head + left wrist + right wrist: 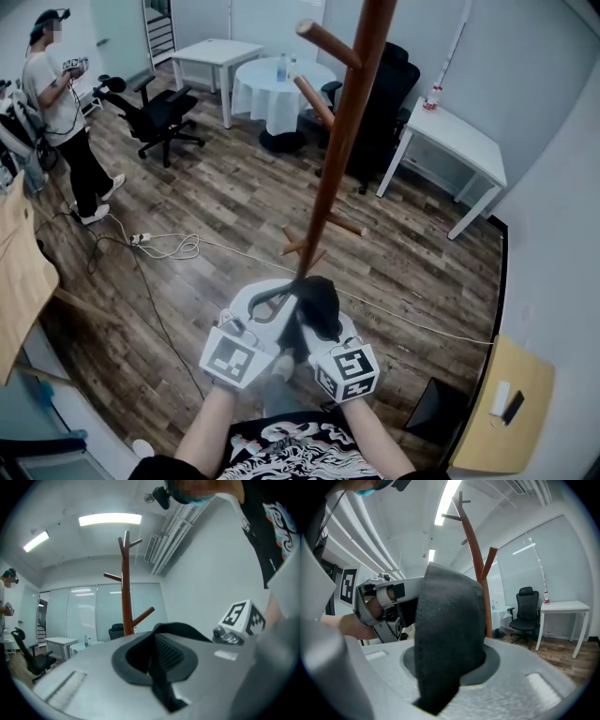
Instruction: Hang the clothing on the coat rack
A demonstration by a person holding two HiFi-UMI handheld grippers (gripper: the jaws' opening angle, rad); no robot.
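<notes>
None of the hanging is done yet, by the look of it. The tall brown coat rack (342, 122) runs from the top centre of the head view down to its feet on the wood floor (234, 206) near mid-frame, and every peg (328, 42) that shows on it is bare. Just below the pole's lower end, in the lower centre of the frame, the dark garment (314, 305) is bunched up, not on any peg. The left gripper (157, 677) has its jaws closed tight on a thin strip of that cloth. The right gripper (450, 677) has its jaws partway apart round a thick fold that fills the gap, seemingly holding it. What is left is to lift the garment to a peg, hook it on and let go.
</notes>
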